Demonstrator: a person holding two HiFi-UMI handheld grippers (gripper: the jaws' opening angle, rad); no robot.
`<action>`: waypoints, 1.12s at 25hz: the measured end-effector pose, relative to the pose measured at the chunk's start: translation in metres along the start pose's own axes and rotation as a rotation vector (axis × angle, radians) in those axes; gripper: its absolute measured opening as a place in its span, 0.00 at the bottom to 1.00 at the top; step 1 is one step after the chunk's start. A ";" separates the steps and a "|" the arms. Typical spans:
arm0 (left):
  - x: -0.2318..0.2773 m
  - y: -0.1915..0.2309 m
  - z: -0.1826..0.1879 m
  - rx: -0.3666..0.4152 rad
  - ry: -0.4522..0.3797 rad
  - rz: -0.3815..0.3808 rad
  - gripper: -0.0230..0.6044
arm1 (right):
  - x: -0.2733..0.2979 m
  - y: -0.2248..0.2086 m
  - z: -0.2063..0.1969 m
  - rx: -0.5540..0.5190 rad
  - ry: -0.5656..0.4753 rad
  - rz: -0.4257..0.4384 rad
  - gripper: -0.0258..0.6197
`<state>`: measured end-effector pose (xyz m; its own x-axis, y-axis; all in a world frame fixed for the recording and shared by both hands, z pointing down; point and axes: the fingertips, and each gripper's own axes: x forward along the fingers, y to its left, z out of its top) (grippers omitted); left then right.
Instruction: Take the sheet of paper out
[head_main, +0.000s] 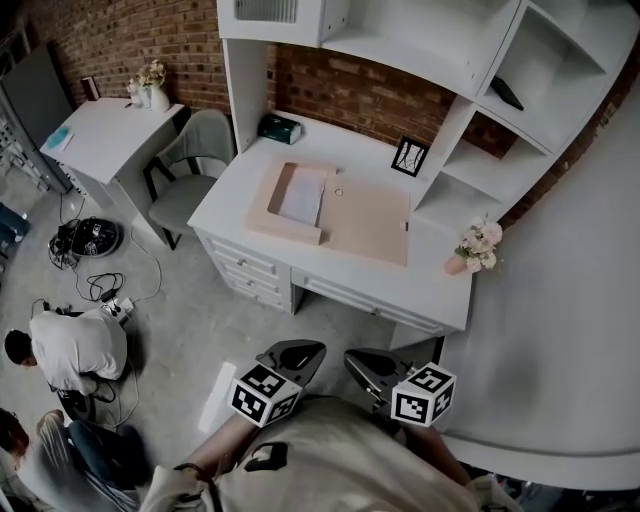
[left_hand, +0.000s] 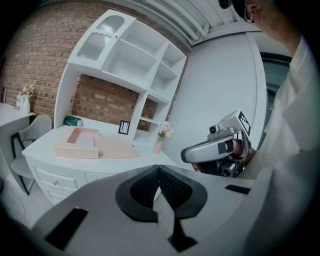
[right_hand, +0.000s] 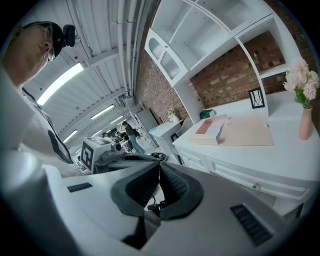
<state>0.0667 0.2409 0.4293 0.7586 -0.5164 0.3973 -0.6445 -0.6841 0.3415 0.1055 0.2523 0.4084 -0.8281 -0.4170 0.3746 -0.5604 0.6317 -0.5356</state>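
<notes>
An open beige box file (head_main: 352, 222) lies on the white desk (head_main: 440, 290), its tray at the left and its lid flat to the right. A white sheet of paper (head_main: 303, 197) rests in the tray. In the left gripper view the box file (left_hand: 80, 147) is far off, as it is in the right gripper view (right_hand: 235, 134). My left gripper (head_main: 303, 353) and right gripper (head_main: 362, 362) hang close to my body, well short of the desk, both shut with nothing between the pads. Their jaws meet in each gripper's own view, left gripper (left_hand: 159, 172) and right gripper (right_hand: 159, 169).
A vase of pink flowers (head_main: 478, 246) stands at the desk's right end, with a small picture frame (head_main: 409, 156) and a green box (head_main: 279, 127) at the back. A grey chair (head_main: 190, 170) stands left of the desk. People crouch on the floor (head_main: 75, 345) beside cables.
</notes>
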 end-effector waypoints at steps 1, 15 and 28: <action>-0.002 0.005 0.002 -0.004 -0.006 0.002 0.06 | 0.004 0.001 0.002 -0.001 0.002 -0.001 0.08; -0.043 0.077 0.013 -0.080 -0.094 0.048 0.06 | 0.072 0.025 0.018 -0.066 0.061 0.013 0.08; -0.037 0.095 0.013 -0.089 -0.071 0.074 0.06 | 0.089 0.011 0.030 -0.031 0.076 0.047 0.08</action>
<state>-0.0216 0.1878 0.4358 0.7113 -0.6015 0.3637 -0.7027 -0.5961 0.3885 0.0249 0.2027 0.4129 -0.8495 -0.3363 0.4064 -0.5191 0.6702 -0.5305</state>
